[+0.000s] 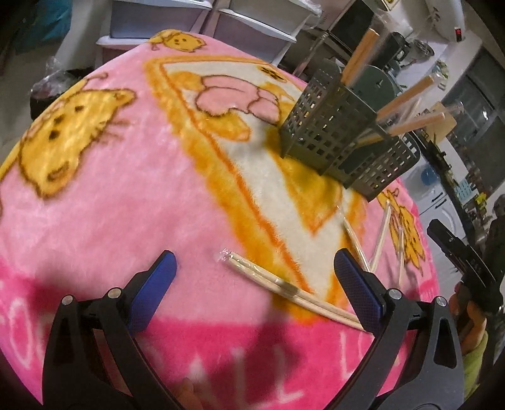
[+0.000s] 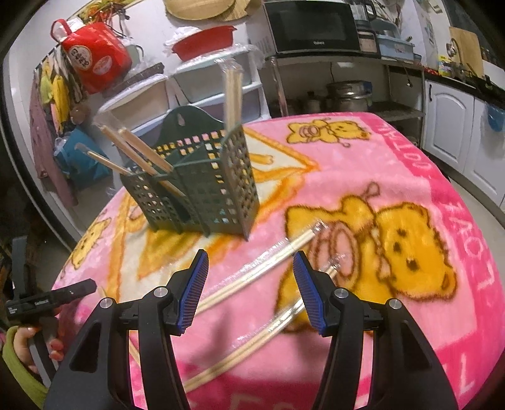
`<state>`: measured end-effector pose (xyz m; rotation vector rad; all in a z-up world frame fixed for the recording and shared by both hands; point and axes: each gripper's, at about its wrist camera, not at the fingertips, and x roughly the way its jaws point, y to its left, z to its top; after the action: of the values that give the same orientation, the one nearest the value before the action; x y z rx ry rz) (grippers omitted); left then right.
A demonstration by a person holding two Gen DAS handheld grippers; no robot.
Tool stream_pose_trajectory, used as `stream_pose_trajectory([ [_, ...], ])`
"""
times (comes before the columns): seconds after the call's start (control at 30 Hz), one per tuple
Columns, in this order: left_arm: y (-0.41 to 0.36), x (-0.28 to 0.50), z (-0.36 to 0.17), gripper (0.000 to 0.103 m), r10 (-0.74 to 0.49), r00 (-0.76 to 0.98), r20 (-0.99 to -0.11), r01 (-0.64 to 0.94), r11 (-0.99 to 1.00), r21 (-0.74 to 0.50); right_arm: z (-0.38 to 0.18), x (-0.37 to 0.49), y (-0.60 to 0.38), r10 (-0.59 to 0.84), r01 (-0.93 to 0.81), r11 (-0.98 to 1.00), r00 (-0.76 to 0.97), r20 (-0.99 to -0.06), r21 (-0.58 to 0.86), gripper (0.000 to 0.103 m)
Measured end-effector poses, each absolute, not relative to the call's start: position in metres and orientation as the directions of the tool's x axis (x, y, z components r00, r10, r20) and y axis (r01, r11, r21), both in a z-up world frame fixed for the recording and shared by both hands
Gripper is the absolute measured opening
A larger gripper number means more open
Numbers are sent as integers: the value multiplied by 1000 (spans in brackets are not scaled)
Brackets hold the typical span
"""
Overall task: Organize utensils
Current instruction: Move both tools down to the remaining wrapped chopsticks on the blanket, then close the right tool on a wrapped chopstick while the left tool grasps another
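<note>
The dark green utensil caddy (image 2: 202,186) stands upright on the bench, a hard plastic box of square-holed lattice walls split into compartments. Wrapped wooden chopsticks (image 2: 135,154) lean out of its left compartments, and one clear-sleeved pair (image 2: 233,94) stands nearly straight up at its right corner. Under it lies a fuzzy pink fleece blanket (image 2: 394,164) printed with yellow bears and orange borders.

The right tongs (image 2: 251,290) hang open, blue ribbed pads apart with nothing between them, just in front of the caddy. Below them a pair of chopsticks in crinkly clear wrap (image 2: 268,261) lies flat, slanting away from the caddy's base, and a second wrapped pair (image 2: 277,318) lies nearer the camera, roughly parallel.

The left tongs (image 1: 254,284) are open wide as well, gripping nothing. One wrapped pair of pale chopsticks (image 1: 284,288) lies on the blanket between the pads, well short of the caddy (image 1: 341,135), and thin pairs (image 1: 382,233) lie scattered just past the caddy's foot.

The blanket left of the caddy is broad and bare; the bench's rounded edge drops off behind it toward white drawer units (image 1: 240,25).
</note>
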<state>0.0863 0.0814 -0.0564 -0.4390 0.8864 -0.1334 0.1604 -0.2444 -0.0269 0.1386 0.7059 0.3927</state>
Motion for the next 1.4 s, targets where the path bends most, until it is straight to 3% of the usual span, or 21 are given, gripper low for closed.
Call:
stream_pose_trajectory([
  [0.17,71,88,-58,74,-239,639,-731,-49,936,-349,-34,164,-253,378,-272,926,690,-617,262,54],
  [0.3,69,92,-59,41,-227,640,-734,-46,942,-331,-39,167,-260,363,-247,931,689,-627,268,54],
  [0.5,67,95,-61,17,-199,645,-737,-45,954,-296,-48,176,-269,332,-197,942,671,-663,272,54],
  [0.6,69,98,-62,9,-213,646,-733,-39,950,-310,-56,186,-275,328,-169,942,645,-690,290,54],
  [0.93,67,107,-53,4,-255,659,-708,-4,940,-342,-82,224,-284,327,-73,934,570,-754,349,53],
  [1.0,65,108,-49,4,-260,666,-699,3,938,-346,-82,228,-284,321,-68,935,575,-752,348,46],
  [1.07,64,110,-43,4,-267,675,-688,11,936,-352,-82,234,-284,297,-67,945,582,-757,320,26],
  [1.17,60,111,-35,4,-278,687,-671,25,933,-360,-84,242,-290,289,-61,947,589,-755,315,7],
  [1.4,55,117,-12,4,-310,714,-628,63,922,-382,-57,232,-295,365,-126,915,661,-656,382,6],
])
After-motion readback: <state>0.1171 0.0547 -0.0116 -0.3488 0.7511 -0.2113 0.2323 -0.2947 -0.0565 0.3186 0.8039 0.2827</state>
